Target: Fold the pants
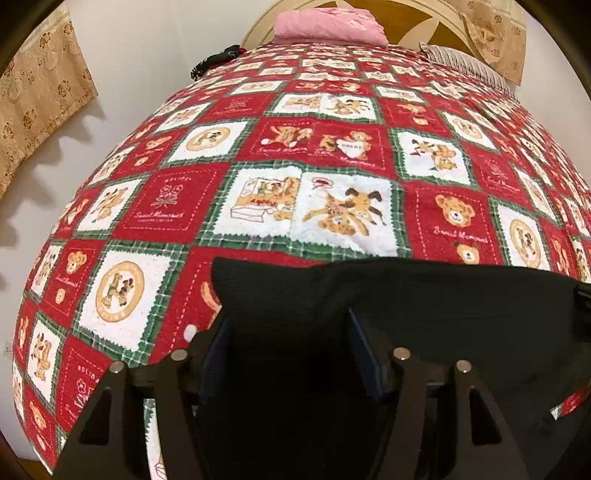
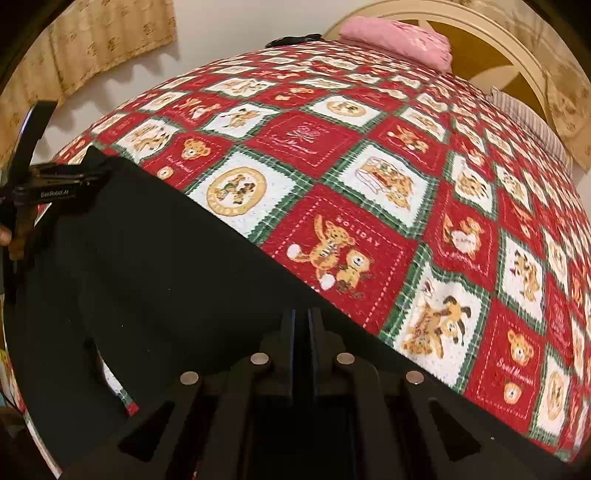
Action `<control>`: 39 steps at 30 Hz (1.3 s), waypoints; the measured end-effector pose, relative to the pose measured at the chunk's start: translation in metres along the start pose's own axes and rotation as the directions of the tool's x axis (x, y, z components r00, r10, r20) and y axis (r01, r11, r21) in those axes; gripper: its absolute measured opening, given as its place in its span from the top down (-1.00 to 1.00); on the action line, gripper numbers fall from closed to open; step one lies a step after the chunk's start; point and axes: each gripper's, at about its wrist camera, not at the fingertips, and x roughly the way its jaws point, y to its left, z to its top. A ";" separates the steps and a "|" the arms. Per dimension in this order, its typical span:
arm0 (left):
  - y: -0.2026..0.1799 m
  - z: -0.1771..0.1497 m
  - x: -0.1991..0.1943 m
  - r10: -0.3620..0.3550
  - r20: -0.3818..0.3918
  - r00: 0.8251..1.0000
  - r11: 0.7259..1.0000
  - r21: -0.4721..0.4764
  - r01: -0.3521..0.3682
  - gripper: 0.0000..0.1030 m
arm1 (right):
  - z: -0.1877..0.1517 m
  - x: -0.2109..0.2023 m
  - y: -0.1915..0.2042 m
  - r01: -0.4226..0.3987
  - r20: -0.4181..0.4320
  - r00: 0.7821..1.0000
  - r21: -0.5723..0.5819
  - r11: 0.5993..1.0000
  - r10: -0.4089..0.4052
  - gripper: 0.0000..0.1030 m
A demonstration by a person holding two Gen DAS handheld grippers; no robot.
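You have the black pants (image 2: 155, 266) spread across the lower part of both frames on the bed's quilt (image 1: 314, 155), your right hand-held gripper (image 2: 302, 325) pinched on the cloth to anchor that end while your left hand-held gripper (image 1: 288, 339) stands spread over the near corner, seemingly for a fresh hold.

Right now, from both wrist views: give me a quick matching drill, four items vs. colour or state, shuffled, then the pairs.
Items:
1. pants
2. folded cloth by the headboard
3. left gripper
4. right gripper

Colour or state:
A. pink
B. fingers standing apart over dark fabric
C. black, spread on the bear-print bedspread
D. fingers nearly together, fabric pinched between

Pairs: 1-C, 2-A, 3-B, 4-D
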 end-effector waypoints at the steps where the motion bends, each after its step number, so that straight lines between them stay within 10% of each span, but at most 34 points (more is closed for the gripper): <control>1: 0.001 0.000 0.000 0.001 0.000 1.000 1.000 -0.003 -0.001 -0.29 | 0.001 0.001 0.000 0.000 -0.004 1.000 -0.001 1.000 0.000 0.85; 8: 0.000 -0.001 0.001 0.015 0.007 1.000 1.000 -0.008 -0.015 -0.37 | 0.000 0.002 -0.004 -0.031 -0.013 0.999 0.024 0.999 0.032 0.66; 14: 0.000 -0.002 0.001 0.038 0.023 0.999 0.999 -0.009 -0.038 -0.51 | -0.006 0.001 -0.005 -0.065 -0.004 0.998 0.049 0.997 0.065 0.05; 26: 0.010 0.000 0.005 -0.029 0.010 1.000 0.999 -0.035 0.030 -0.60 | 0.010 0.008 -0.006 0.014 0.023 1.000 -0.032 0.999 -0.013 0.05; 33: -0.001 0.003 -0.001 -0.096 0.020 0.995 0.995 0.027 0.096 0.21 | 0.011 0.008 0.008 -0.048 -0.015 0.999 -0.100 0.994 0.046 0.90; 39: -0.007 0.014 -0.019 -0.108 0.060 0.992 0.994 0.039 0.105 0.50 | 0.019 -0.027 0.008 0.021 0.071 0.997 -0.068 0.997 -0.016 0.93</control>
